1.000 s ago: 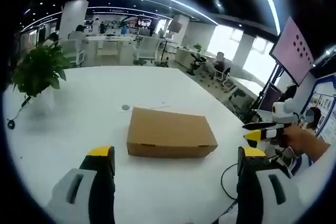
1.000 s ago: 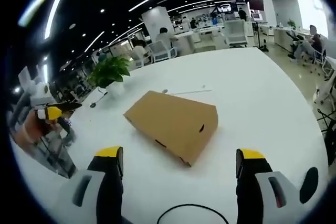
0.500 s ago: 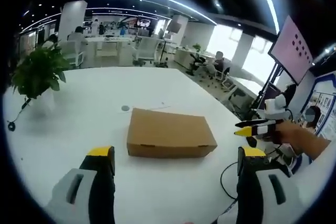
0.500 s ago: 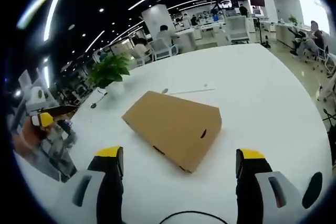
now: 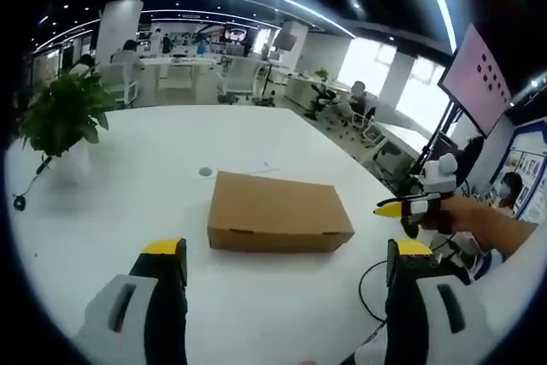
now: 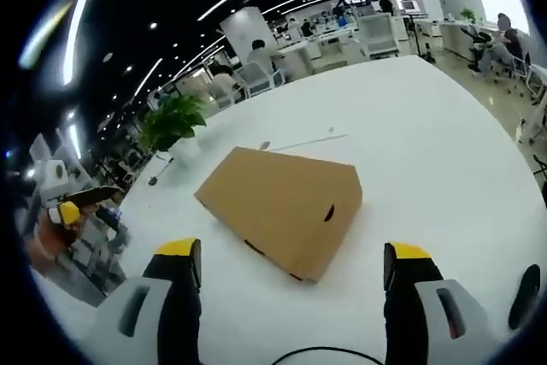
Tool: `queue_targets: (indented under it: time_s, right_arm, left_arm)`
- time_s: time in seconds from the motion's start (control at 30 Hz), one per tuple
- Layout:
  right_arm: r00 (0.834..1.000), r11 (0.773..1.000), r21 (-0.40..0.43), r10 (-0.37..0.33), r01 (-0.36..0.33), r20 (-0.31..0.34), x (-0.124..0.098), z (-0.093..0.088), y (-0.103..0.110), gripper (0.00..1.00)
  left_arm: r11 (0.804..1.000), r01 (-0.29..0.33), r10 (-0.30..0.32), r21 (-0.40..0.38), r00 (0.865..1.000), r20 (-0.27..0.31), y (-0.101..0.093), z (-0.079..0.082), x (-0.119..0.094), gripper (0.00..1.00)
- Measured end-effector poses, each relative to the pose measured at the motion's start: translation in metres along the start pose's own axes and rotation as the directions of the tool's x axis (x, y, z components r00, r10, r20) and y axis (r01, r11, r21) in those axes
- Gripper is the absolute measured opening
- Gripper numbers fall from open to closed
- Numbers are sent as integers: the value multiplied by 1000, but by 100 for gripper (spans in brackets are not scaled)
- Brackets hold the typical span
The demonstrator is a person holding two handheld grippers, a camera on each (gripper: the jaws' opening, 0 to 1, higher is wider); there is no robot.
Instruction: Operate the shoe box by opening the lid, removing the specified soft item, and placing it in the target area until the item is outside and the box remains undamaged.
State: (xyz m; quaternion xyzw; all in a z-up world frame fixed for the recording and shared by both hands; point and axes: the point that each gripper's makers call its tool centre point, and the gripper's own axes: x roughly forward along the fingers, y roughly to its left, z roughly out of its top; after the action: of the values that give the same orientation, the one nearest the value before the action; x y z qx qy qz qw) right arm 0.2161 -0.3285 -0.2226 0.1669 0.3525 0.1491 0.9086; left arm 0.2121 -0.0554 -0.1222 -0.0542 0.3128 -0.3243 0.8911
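1. A brown cardboard shoe box (image 5: 278, 214) is lying flat on the white table (image 5: 128, 168), lid shut. In the right gripper view the same box (image 6: 282, 205) is showing a small dark finger hole in its near end face.
2. The left gripper (image 5: 286, 275) is hovering near the box and short of it, jaws spread wide, nothing between them; the box is sitting beyond the gap, apart from both tips.
3. The right gripper (image 6: 295, 275) is likewise holding its jaws wide apart and empty, with a corner of the box pointing toward the gap, not touching.
4. In the left gripper view the right gripper is entering at the right edge, yellow-tipped, held by a person's hand (image 5: 466, 215), off to the box's side.
5. A potted green plant (image 5: 60, 117) is standing at the table's far left, well apart from the box.
6. A dark cable (image 5: 367, 284) is looping on the table beside the right-hand jaw in the left gripper view.
7. Office desks and chairs are filling the background; seated people are too small to make out further.
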Motion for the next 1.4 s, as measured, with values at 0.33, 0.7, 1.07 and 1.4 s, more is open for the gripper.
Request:
queue_targets:
  time_s: [0.33,0.7,1.07,1.4]
  right_arm:
    - [1000,996,88,-24,24,-2,15,-3,-21,89]
    - [1000,988,154,-8,9,-9,27,-5,-37,88]
    - [1000,974,227,24,-19,-16,39,-6,-47,87]
    - [999,966,257,47,-43,-7,50,-2,-54,85]
  left_arm:
    - [1000,9,-9,5,1000,-9,-4,-1,4,99]
    - [1000,-6,6,-3,1000,-13,1,-4,1,99]
    - [1000,-20,20,-19,1000,-20,1,-11,-2,99]
    - [999,-23,23,-25,1000,-17,-2,-10,0,99]
